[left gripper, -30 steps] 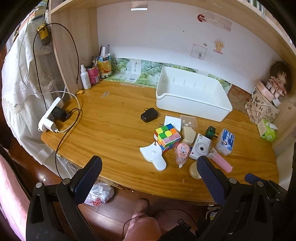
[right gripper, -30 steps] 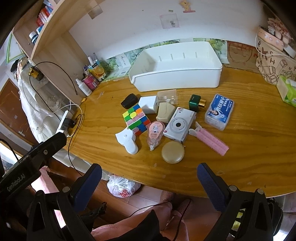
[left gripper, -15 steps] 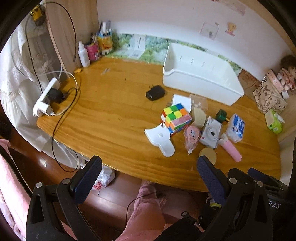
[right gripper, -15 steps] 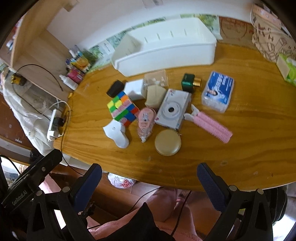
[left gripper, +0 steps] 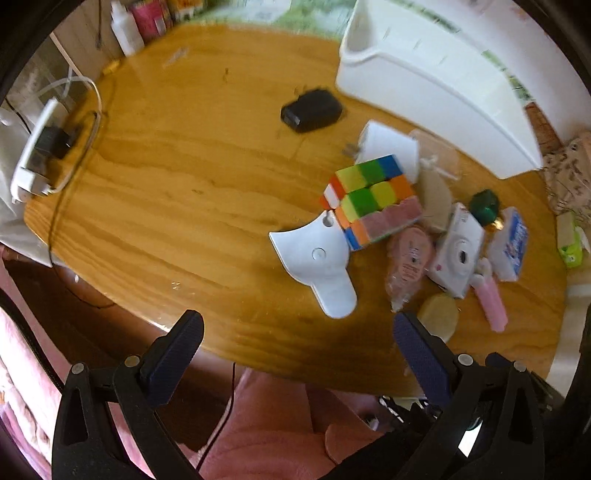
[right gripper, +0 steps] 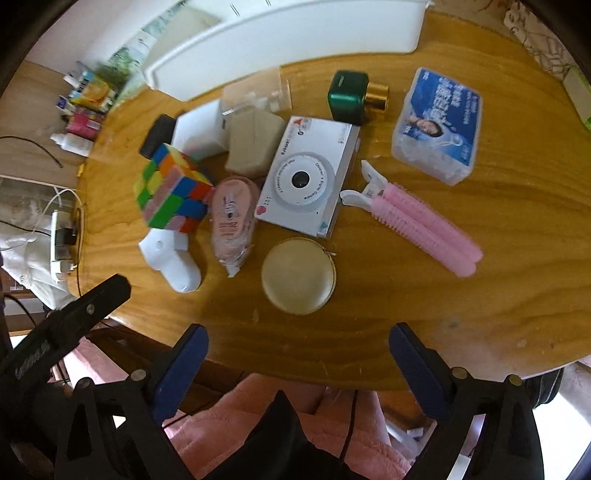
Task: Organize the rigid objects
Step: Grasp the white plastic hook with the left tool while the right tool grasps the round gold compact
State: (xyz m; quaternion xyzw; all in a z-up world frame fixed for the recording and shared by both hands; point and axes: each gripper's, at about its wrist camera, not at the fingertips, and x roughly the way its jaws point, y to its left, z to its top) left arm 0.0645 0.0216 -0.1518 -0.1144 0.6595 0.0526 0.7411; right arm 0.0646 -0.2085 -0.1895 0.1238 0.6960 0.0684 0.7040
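Both wide-open grippers dropped closer to the clutter; right gripper (right gripper: 295, 350) should straddle round compact (right gripper: 298, 275), lower center.

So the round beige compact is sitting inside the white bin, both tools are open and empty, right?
Not quite. The round beige compact lies on the wooden table, in front of the white camera, not inside the white bin; the right wrist view shows it. The left tool and right tool are open and empty.
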